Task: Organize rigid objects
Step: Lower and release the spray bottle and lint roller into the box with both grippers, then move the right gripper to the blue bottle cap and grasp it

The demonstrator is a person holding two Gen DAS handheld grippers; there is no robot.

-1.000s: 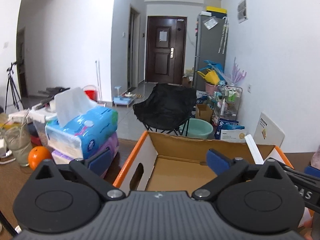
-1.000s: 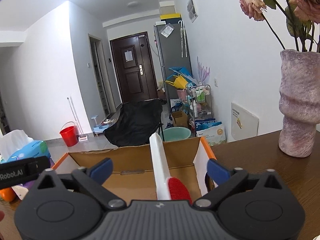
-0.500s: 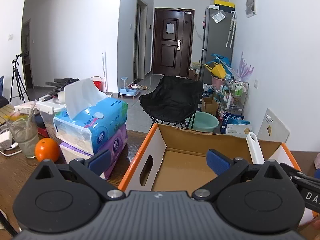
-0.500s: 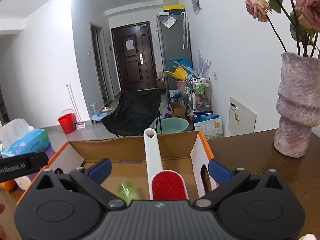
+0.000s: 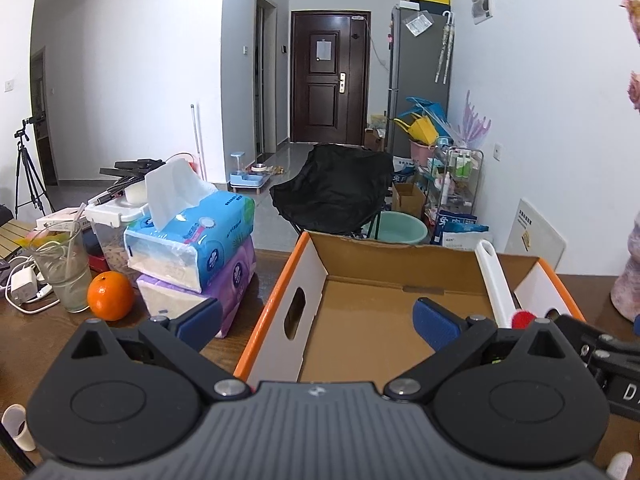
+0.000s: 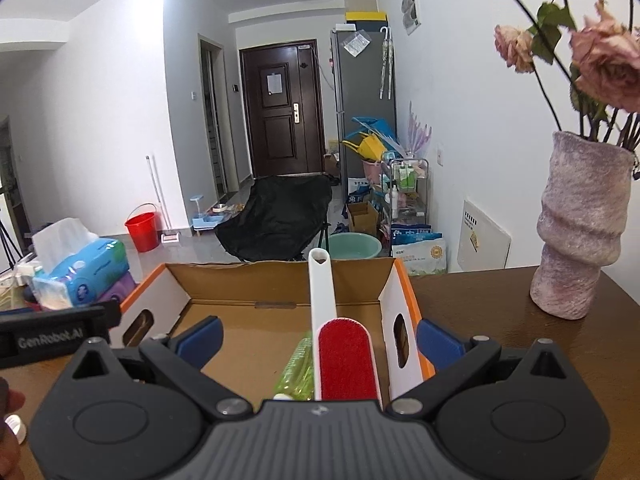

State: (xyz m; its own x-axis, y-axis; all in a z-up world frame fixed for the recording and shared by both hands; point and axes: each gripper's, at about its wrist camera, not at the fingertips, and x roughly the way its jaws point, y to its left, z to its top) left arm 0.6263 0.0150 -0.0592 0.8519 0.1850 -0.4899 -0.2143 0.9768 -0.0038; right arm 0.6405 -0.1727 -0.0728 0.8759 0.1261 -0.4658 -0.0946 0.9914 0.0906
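On the dark wooden table [image 5: 264, 276], a glass [image 5: 62, 268], an orange [image 5: 110, 296] and stacked tissue packs [image 5: 192, 252] sit left of the cardboard box [image 6: 396, 300]. The left gripper [image 5: 316, 320] and right gripper [image 6: 318, 334] both gape, empty. The lint brush [image 6: 344, 356] leans inside the box beside a green bottle [image 6: 298, 368]. A vase [image 6: 580, 232] stands rightmost.

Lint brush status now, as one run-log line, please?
lint brush: in cardboard box, leaning on far wall | green bottle: beside it | both tools: open
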